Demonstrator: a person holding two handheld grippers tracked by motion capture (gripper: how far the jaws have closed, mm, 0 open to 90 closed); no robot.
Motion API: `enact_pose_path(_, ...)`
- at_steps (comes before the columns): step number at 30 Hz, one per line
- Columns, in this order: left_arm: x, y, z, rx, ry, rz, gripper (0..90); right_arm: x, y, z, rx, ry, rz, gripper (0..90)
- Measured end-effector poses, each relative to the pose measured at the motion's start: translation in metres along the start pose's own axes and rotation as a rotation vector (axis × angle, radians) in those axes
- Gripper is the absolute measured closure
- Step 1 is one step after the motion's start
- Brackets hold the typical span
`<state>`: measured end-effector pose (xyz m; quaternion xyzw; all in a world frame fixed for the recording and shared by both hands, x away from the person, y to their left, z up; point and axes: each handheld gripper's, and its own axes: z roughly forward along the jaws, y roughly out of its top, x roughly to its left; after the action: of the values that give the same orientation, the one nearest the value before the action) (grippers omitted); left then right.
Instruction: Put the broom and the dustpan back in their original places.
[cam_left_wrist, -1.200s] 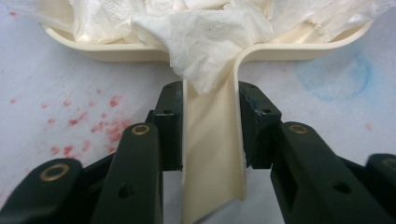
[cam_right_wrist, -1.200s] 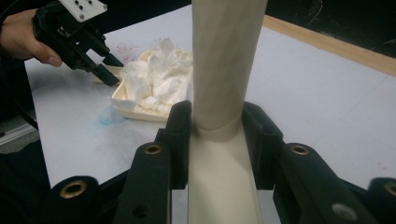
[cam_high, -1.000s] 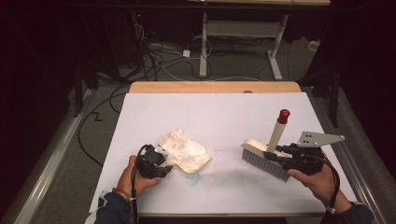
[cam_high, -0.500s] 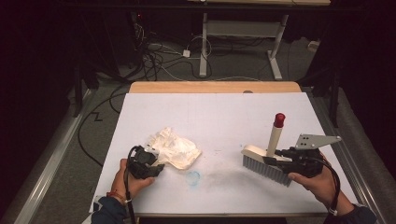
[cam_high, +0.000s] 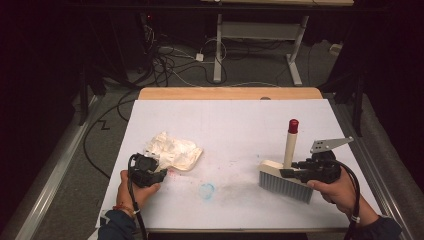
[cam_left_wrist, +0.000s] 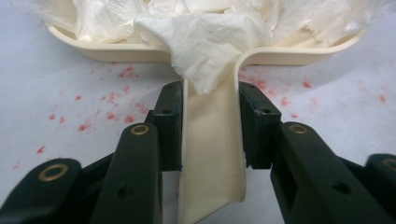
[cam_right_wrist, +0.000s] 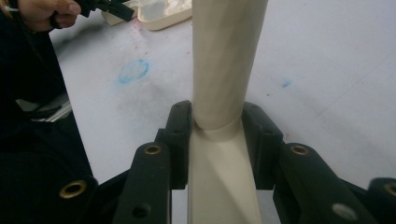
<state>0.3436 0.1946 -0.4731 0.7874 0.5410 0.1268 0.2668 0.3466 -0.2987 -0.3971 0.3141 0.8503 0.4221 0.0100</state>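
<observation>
1. Dustpan (cam_high: 175, 152) first: a cream-coloured pan sitting on the white table (cam_high: 230, 125) toward the near left corner, heaped with crumpled white tissue (cam_left_wrist: 210, 32).
2. Left gripper (cam_high: 150, 172) is at the near end of that pan, and the left gripper view settles it: both black jaws are pinching the pan's flat handle, one on each side, with a flap of tissue hanging over the handle just ahead of the jaws.
3. Red specks (cam_left_wrist: 93, 123) dot the table all around the pan handle; from the high view they sit just beside the pan's near edge.
4. Over on the right side of the table, near the front edge, the brush (cam_high: 286, 179) stands with its grey bristles down on the surface and its cream handle pointing up, red cap on top.
5. Right gripper (cam_high: 300, 174) is clamped onto the lower part of that handle; the right gripper view shows the jaws pressed against both sides of it.
6. Between the two tools, near the front edge, there's a blue smudge (cam_high: 206, 190) on the table, with a faint grey smear running from it toward the bristles.
7. Pan and brush sit well apart.
</observation>
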Motion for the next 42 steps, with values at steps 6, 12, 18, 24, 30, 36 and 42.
enact_pose_path(6,0.005,0.0,0.002,-0.028,0.041,-0.098,62.1,-0.016,0.002,0.002,0.004,-0.026,0.053,67.7)
enact_pose_path(12,0.004,0.003,0.005,-0.04,0.061,-0.144,60.7,-0.039,0.004,0.011,0.001,-0.037,0.102,67.4)
enact_pose_path(18,0.001,0.004,0.006,-0.051,0.069,-0.154,54.5,-0.05,0.009,0.018,0.012,-0.051,0.13,65.7)
enact_pose_path(24,-0.004,0.003,0.004,-0.051,0.06,-0.155,50.4,-0.055,0.012,0.02,0.027,-0.071,0.135,64.1)
enact_pose_path(30,-0.011,0.002,0.003,-0.045,0.05,-0.126,48.0,-0.061,0.015,0.02,0.024,-0.09,0.134,62.7)
enact_pose_path(36,-0.017,0.002,-0.001,-0.057,0.052,-0.083,42.4,-0.059,0.019,0.02,0.021,-0.133,0.121,61.2)
enact_pose_path(42,-0.02,0.0,-0.005,-0.065,0.035,-0.071,42.0,-0.057,0.024,0.023,0.023,-0.153,0.102,61.6)
